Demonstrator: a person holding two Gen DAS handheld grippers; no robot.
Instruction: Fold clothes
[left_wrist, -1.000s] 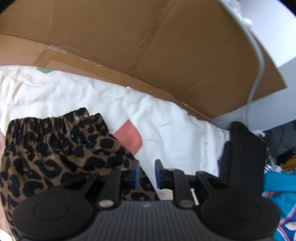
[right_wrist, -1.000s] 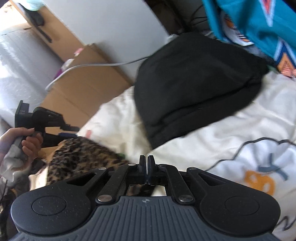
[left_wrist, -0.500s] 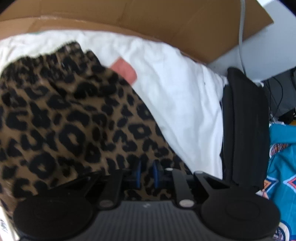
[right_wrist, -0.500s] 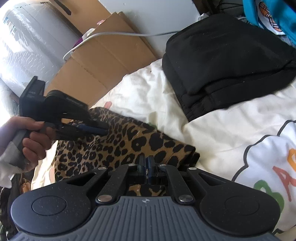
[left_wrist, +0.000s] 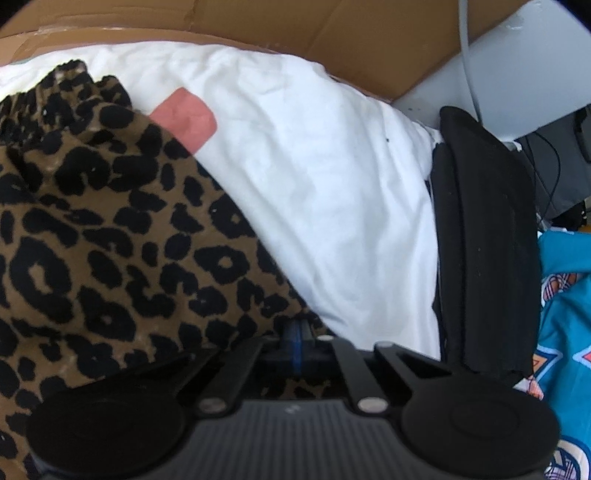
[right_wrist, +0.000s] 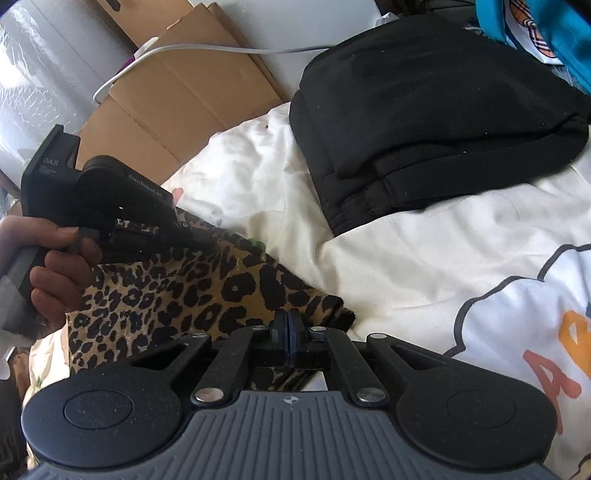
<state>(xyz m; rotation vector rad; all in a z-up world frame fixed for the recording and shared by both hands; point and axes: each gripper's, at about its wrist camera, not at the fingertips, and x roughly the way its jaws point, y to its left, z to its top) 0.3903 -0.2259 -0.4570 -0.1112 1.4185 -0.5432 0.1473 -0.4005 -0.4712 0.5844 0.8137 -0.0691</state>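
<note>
White bedding (right_wrist: 424, 266) covers the surface, cardboard (left_wrist: 258, 26) behind it. Both the left gripper (left_wrist: 298, 338) and right gripper (right_wrist: 285, 332) are clamped on the leopard-print garment (right_wrist: 207, 291), spread left of the jaws; folded black clothes (right_wrist: 424, 122) lie beyond, to the right.

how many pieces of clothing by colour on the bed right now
leopard print garment: 1
black folded garment: 1
teal patterned garment: 1
total: 3
</note>
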